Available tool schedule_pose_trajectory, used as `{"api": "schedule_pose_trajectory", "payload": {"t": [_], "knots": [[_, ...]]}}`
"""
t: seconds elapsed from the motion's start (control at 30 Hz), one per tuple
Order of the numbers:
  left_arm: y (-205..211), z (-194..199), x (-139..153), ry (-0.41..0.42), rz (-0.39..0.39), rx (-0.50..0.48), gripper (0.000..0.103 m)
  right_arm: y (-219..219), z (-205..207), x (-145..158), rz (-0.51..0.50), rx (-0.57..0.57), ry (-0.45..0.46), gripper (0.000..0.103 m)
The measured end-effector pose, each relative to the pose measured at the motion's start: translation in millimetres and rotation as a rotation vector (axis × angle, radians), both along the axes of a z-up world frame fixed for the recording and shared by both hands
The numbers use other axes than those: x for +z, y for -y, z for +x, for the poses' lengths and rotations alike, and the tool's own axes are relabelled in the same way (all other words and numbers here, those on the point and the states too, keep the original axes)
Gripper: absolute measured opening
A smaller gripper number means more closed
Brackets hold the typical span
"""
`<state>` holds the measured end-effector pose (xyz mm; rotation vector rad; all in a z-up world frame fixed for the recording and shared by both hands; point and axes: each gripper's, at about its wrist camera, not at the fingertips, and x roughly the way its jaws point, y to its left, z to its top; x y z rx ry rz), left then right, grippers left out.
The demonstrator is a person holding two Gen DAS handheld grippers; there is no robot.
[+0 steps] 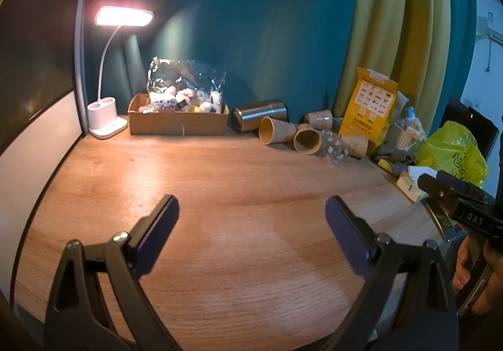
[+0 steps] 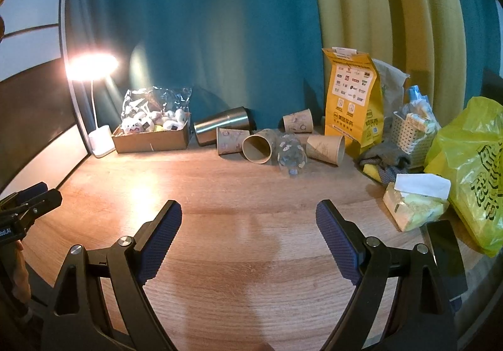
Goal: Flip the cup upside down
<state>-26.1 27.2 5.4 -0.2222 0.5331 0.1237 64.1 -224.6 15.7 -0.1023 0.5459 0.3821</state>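
Several brown paper cups lie on their sides at the back of the wooden table [image 1: 220, 194]: one with its mouth toward me [image 1: 307, 139] [image 2: 257, 147], one left of it [image 1: 276, 130] [image 2: 232, 140], one at the right [image 2: 325, 146], and one behind [image 2: 298, 121]. A clear patterned glass [image 2: 290, 154] [image 1: 334, 146] lies among them. A steel tumbler [image 1: 260, 115] [image 2: 223, 124] lies on its side. My left gripper [image 1: 251, 219] is open and empty over the table's front. My right gripper [image 2: 248, 222] is open and empty, well short of the cups.
A lit desk lamp [image 1: 107, 121] and a cardboard box of small toys [image 1: 177, 118] stand at the back left. A yellow paper bag [image 2: 353, 99], white basket [image 2: 411, 137], tissue pack [image 2: 415, 206], yellow plastic bag [image 2: 471, 168] and dark phone [image 2: 446, 253] crowd the right side.
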Motion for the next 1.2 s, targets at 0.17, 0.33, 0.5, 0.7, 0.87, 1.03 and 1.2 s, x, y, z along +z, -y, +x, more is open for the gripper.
{"api": "schedule_pose_trajectory", "payload": {"t": [0.17,0.33,0.5,0.7,0.87,1.03,1.2], "knots": [[0,1,-1,-0.002,0.002,0.001,0.095,0,1,0,0.001,0.0,-0.001,0.089],[0,2,0,-0.005,0.004,0.005,0.095,0,4,-1,0.004,0.002,-0.008,0.089],[0,4,0,-0.01,0.004,0.003,0.095,-1,5,-1,0.005,-0.001,-0.008,0.089],[1,8,-1,-0.02,0.004,-0.003,0.095,-1,7,-2,0.003,-0.001,-0.01,0.089],[5,14,-4,-0.04,-0.002,-0.014,0.095,0,7,-2,0.007,0.0,-0.012,0.089],[9,37,-6,-0.076,-0.006,-0.052,0.095,4,22,-9,0.025,-0.001,-0.041,0.089],[10,75,-11,-0.146,-0.041,-0.092,0.095,16,48,-19,0.035,-0.013,-0.064,0.089]]}}
